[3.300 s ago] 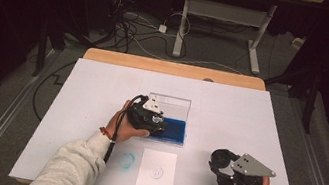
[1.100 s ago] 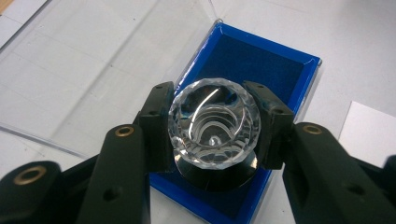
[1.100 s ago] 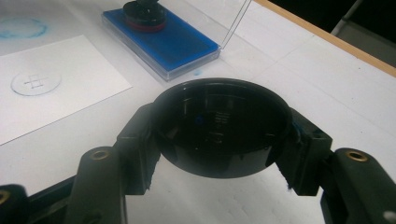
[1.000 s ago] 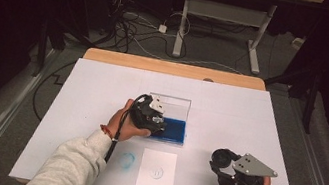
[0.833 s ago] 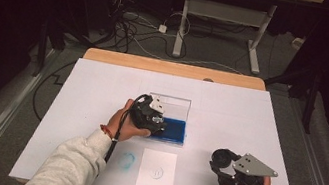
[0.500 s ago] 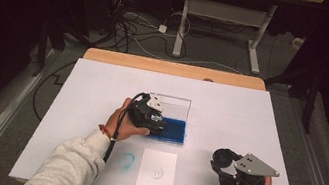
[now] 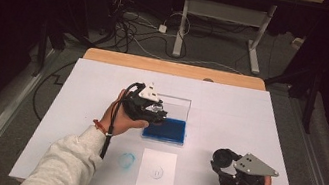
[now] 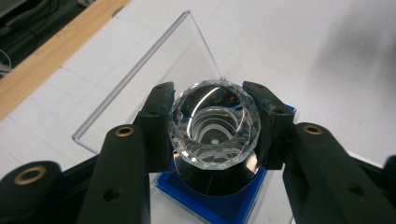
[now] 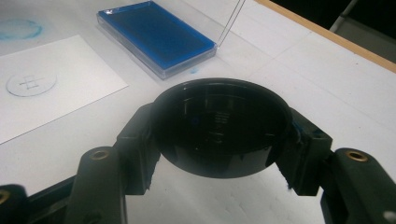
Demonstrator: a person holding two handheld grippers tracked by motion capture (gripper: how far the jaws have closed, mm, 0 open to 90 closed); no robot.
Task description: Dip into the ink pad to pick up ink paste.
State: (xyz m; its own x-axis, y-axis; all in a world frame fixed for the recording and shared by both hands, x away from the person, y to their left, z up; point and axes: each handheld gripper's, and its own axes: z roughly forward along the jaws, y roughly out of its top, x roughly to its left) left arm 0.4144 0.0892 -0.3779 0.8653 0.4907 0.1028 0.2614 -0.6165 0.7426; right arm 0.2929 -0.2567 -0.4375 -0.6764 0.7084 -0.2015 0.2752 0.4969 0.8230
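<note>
Two grippers were at work: the left gripper [image 8: 212, 135] clamped one faceted, clear crystal stamp [image 8: 214, 123] at frame centre, just above one blue ink pad [image 7: 165, 129] in its clear hinged case. The right gripper [image 9: 219, 140], lower right in the high view, gripped one glossy black round cap [image 9: 219, 133]; one white card [image 7: 156, 174] lay flat at bottom centre.
</note>
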